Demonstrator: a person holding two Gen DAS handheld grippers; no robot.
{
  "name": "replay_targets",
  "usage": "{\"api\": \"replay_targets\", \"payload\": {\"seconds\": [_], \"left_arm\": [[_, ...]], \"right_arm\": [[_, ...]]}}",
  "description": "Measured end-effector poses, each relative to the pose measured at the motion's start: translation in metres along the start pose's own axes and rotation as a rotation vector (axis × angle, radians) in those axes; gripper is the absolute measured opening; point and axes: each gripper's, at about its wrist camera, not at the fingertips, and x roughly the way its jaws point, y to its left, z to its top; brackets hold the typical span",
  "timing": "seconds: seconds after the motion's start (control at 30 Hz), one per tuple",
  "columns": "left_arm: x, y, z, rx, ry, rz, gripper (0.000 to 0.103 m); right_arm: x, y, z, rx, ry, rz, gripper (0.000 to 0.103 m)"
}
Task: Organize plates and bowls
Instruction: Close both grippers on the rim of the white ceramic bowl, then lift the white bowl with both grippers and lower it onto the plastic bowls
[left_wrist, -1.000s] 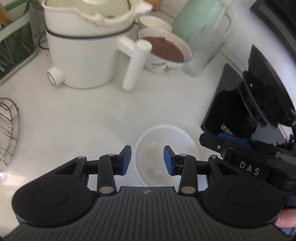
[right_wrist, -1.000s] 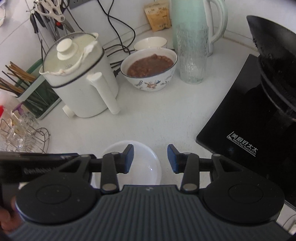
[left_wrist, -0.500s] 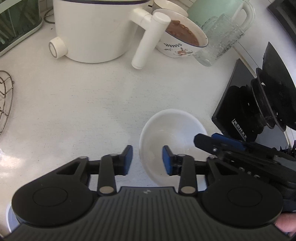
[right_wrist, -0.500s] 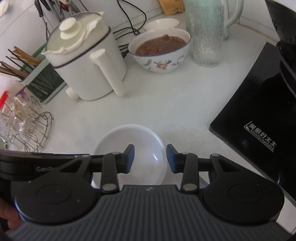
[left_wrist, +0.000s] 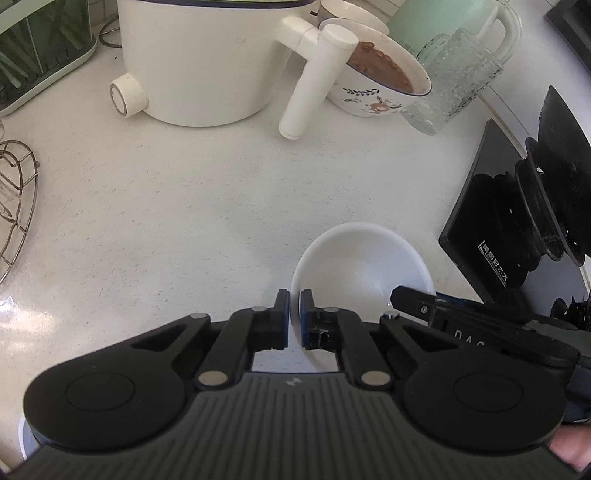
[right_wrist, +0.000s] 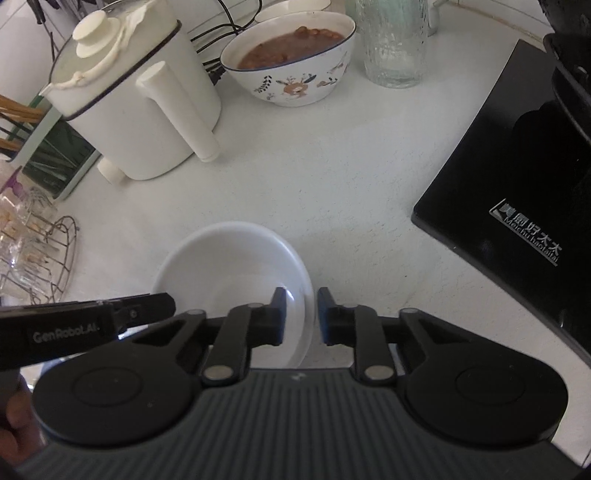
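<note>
An empty white bowl (left_wrist: 362, 266) sits on the white counter. My left gripper (left_wrist: 294, 319) is shut on the bowl's left rim, one finger inside and one outside. In the right wrist view the same bowl (right_wrist: 229, 258) lies under my right gripper (right_wrist: 301, 315), whose jaws straddle its right rim with a narrow gap on each side. The right gripper (left_wrist: 410, 297) also shows in the left wrist view at the bowl's right edge.
A white electric pot (right_wrist: 133, 110) stands at the back left. A patterned bowl of brown food (right_wrist: 291, 62) and a glass (right_wrist: 395, 44) stand behind. A black induction cooker (right_wrist: 517, 177) lies on the right. A wire rack (right_wrist: 44, 251) stands on the left.
My left gripper closed on the bowl's left rim. My right gripper narrowed around the right rim. Both views moved closer to the counter.
</note>
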Motion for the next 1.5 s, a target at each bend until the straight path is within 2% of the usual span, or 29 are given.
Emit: {"api": "replay_targets", "payload": {"seconds": [0.13,0.33,0.7,0.97,1.17,1.5], "left_arm": [[-0.002,0.005,0.0,-0.024,-0.005,-0.002,0.006],[-0.011,0.01,-0.001,-0.036,-0.034,-0.014,0.007],[-0.058,0.022,-0.011,-0.118,-0.042,-0.087,0.007],[-0.105,0.022,-0.02,-0.135,-0.073,-0.082,0.008],[-0.141,0.021,-0.028,-0.122,-0.114,-0.066,0.007],[-0.157,0.043,-0.042,-0.175,-0.138,-0.053,0.007]], "right_arm": [[0.002,0.002,0.0,-0.006,0.013,0.002,0.013],[-0.006,0.006,-0.001,-0.005,0.014,0.031,0.013],[-0.055,0.016,-0.006,-0.015,-0.014,0.097,0.013],[-0.082,0.024,-0.007,0.008,0.007,0.157,0.014],[-0.112,0.039,-0.005,-0.014,-0.021,0.196,0.015],[-0.112,0.062,-0.01,-0.075,-0.011,0.211,0.015]]}}
